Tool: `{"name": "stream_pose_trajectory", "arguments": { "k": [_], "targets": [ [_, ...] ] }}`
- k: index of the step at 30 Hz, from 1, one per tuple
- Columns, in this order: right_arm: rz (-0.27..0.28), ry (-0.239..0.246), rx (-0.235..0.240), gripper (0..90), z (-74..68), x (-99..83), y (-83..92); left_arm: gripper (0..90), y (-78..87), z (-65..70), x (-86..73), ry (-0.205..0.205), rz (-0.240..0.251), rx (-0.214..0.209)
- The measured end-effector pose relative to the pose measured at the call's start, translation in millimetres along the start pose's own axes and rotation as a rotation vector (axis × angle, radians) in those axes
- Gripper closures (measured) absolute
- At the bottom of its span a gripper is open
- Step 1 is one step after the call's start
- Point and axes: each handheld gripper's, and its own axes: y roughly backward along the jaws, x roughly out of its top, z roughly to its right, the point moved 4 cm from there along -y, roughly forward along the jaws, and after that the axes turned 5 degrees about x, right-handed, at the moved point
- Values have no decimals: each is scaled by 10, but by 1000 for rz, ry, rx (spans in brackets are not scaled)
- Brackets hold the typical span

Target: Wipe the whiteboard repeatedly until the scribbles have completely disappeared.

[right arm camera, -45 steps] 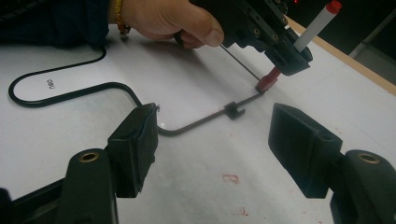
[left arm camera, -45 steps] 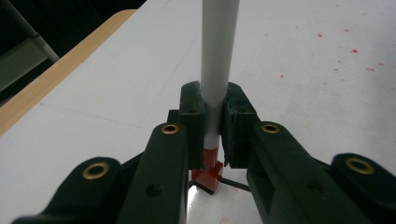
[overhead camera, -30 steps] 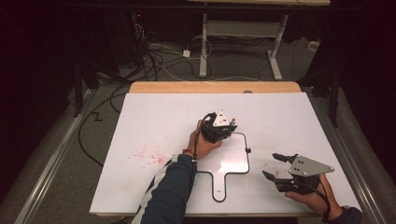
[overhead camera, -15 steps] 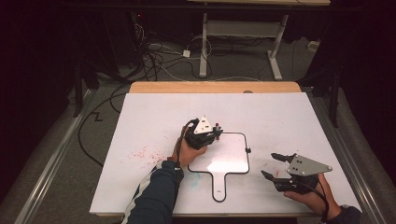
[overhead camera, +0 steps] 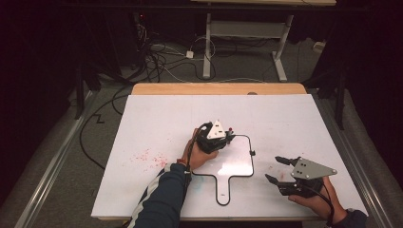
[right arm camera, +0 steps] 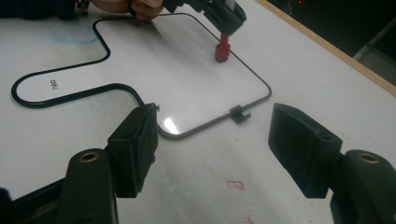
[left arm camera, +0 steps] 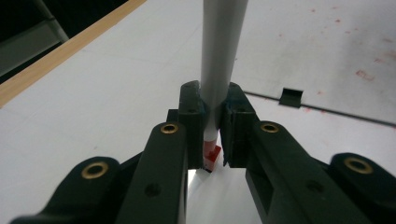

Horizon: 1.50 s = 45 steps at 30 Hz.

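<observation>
Left tongs (overhead camera: pixel 227 136): you hold them over the near-middle of the counter, and they are clamped tight on a marker (left arm camera: pixel 219 60). In the left gripper view the two black jaws press against the marker's grey-white barrel from either side.

Marker: its red end (right arm camera: pixel 222 50) points down at the small whiteboard (right arm camera: pixel 154 56), close to the board's black rim on the far side. I cannot tell whether the tip touches the surface. In the left gripper view the barrel runs up and away from the jaws, with a red part (left arm camera: pixel 212 156) showing low between them.

Small whiteboard: it lies flat on the counter (overhead camera: pixel 157 118), a rounded panel with a black border and a short handle (overhead camera: pixel 224 190) that points toward you. A small black clip (overhead camera: pixel 253 153) sits on its right edge.

Right tongs (overhead camera: pixel 278 170): you keep them at the near right of the counter, just beside the board's right edge. The jaws stand wide apart with nothing between them; in the right gripper view you see the bare counter and the board's corner through the gap.

Counter: a large white sheet covers it, with a wooden strip (overhead camera: pixel 218 88) along the far edge. Faint red smudges (overhead camera: pixel 149 157) mark the sheet to the left of your left forearm.
</observation>
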Motion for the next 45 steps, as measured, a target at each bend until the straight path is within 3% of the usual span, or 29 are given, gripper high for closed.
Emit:
{"name": "stream_pose_trajectory", "arguments": {
  "k": [6,10,24,30,32,37,40,45],
  "targets": [
    [2,-3,-5,339,-3,7,20,788,191,-177,-138,-12,-37,50],
    [3,-6,-11,339,-4,8,34,788,181,-196,-148,8,-23,49],
    [1,-13,-12,339,10,-25,57,788,-440,183,330,-44,-8,-52],
    [9,-21,-18,339,21,-28,83,788,-564,350,442,-61,-4,-92],
    [9,-22,-21,340,23,-29,87,788,-554,349,443,-69,-10,-90],
    [10,-15,-23,339,24,-25,94,788,-429,231,361,-45,-34,-92],
    [4,-24,-31,340,30,-27,85,788,-320,168,299,-60,-57,-74],
    [14,-29,-43,344,46,-14,68,787,-175,81,196,-15,-55,-59]
  ]
}}
